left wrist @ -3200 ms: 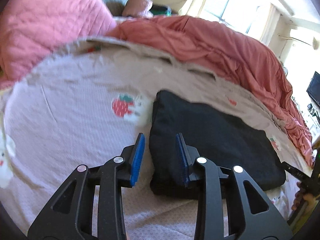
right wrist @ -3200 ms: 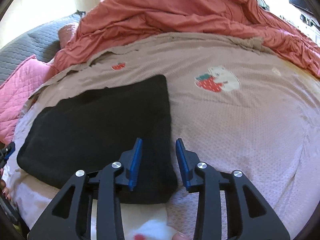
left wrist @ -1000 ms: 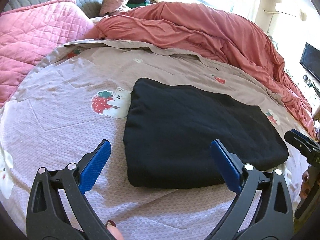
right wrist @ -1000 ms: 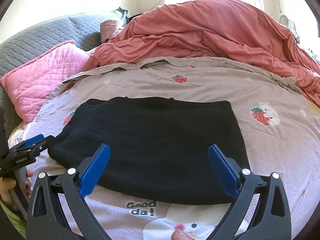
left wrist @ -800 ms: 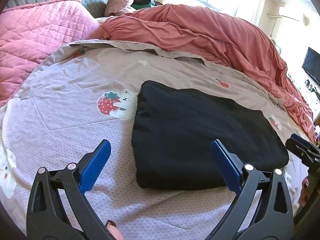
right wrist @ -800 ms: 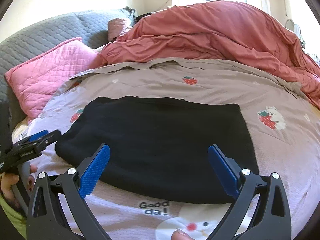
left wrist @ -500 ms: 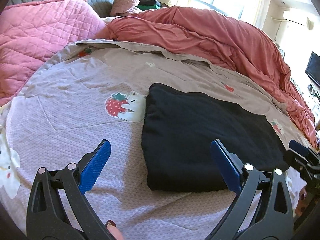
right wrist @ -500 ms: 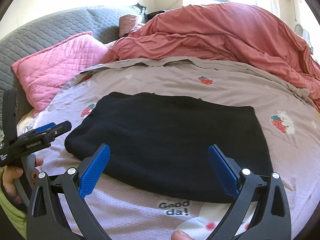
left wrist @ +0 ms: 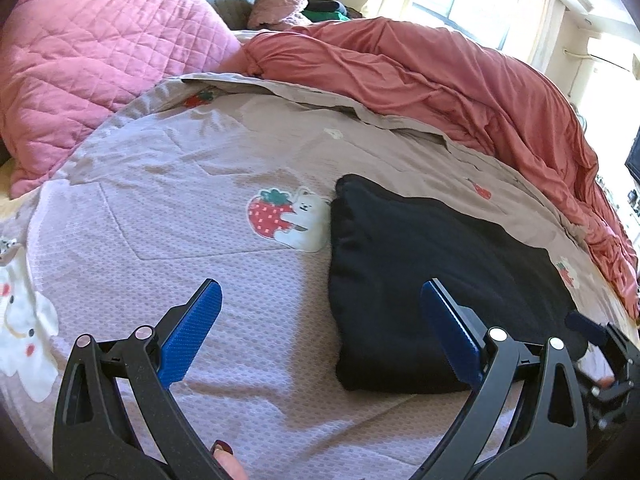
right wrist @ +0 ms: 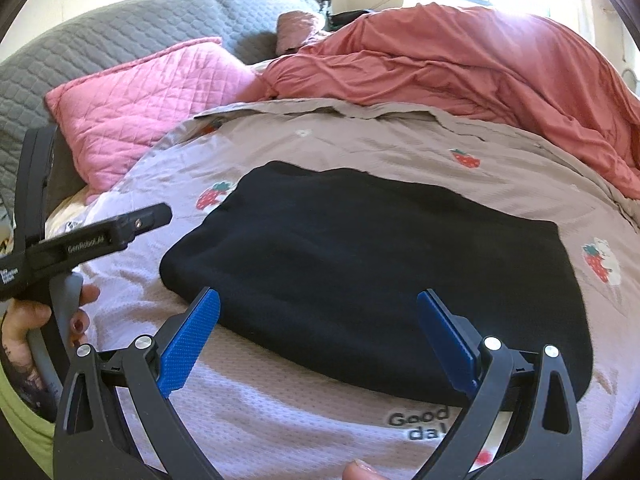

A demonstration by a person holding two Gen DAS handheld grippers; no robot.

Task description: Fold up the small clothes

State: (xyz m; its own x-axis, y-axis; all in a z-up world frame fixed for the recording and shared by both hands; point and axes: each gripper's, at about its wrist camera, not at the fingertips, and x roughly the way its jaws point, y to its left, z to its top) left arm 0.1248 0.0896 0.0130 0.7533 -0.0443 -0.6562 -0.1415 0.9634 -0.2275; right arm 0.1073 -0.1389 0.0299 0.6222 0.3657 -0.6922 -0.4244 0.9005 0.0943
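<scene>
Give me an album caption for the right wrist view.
Open right gripper hovering over a folded black garment on a strawberry-print bedspread.

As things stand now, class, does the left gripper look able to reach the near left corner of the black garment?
Probably yes. The left gripper is open, and the black garment lies flat on the bedspread just ahead of it, with nothing between them.

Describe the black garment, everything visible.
The black garment is plain dark, soft, thick-looking fabric, folded into a flat, roughly rectangular pad with rounded, doubled edges. No print, buttons or labels show. It lies flat on the strawberry-print bedspread, one corner beside a strawberry-and-bear motif. Neither the left gripper nor the right gripper touches it; both are open before its near edge.
</scene>
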